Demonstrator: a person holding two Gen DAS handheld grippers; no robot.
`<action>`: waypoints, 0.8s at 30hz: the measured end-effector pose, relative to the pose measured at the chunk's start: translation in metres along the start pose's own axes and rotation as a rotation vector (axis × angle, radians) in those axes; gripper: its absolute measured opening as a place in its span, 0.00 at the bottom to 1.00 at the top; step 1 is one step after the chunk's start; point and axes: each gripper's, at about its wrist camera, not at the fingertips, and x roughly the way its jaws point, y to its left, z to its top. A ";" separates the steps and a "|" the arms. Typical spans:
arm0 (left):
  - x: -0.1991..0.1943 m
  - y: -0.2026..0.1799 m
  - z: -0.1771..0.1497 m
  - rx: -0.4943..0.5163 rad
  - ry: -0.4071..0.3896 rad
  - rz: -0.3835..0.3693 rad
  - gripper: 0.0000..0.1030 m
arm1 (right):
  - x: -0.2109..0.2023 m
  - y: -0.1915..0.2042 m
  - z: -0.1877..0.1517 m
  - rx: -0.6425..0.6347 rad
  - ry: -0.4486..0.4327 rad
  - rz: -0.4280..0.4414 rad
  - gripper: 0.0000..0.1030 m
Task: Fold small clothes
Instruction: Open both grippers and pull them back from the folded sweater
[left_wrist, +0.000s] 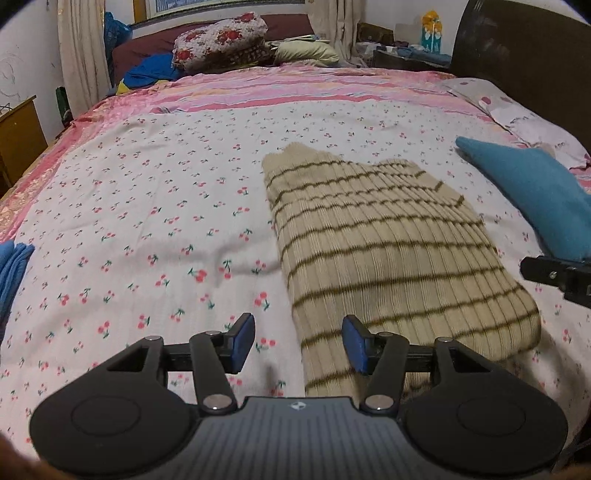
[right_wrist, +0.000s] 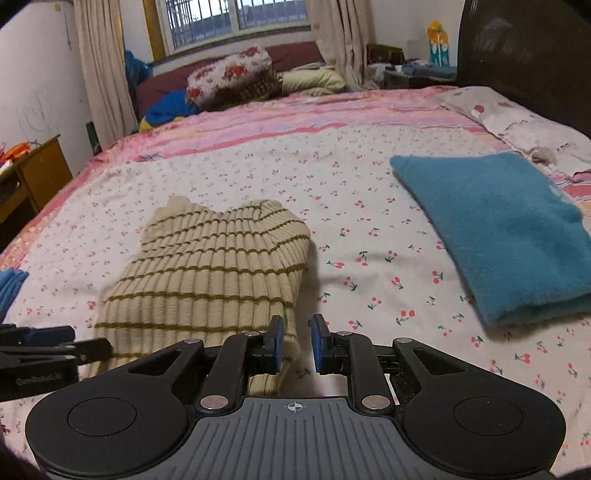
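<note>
Right wrist view: both tongs (right_wrist: 297, 345) released beside striped sweater (right_wrist: 210, 273); lettering unreadable.

Home bedroom. Large bed (right_wrist: 280, 166) with cherry-print sheet fills frame. Barred window (right_wrist: 236, 18), curtains (right_wrist: 99, 74) upper left; dark headboard (right_wrist: 524, 59) upper right.

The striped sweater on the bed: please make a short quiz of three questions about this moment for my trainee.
1. True or false: the striped sweater is held in the left gripper.
2. Which garment lies to the right of it? A) blue sweater B) red jacket C) white shirt
3. Fill in: both grippers' jaws stand ____, near the sweater's closest edge; right gripper.

Key: 1 false; 2 A; 3 open.
</note>
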 end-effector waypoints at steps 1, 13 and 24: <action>-0.002 -0.001 -0.002 0.003 0.001 0.005 0.57 | -0.005 0.001 -0.002 0.001 -0.006 0.003 0.18; -0.016 -0.002 -0.028 -0.009 0.003 0.026 0.75 | -0.040 0.029 -0.037 -0.091 -0.051 0.027 0.33; -0.023 -0.010 -0.041 0.030 0.015 0.068 0.85 | -0.044 0.039 -0.054 -0.123 -0.029 0.049 0.33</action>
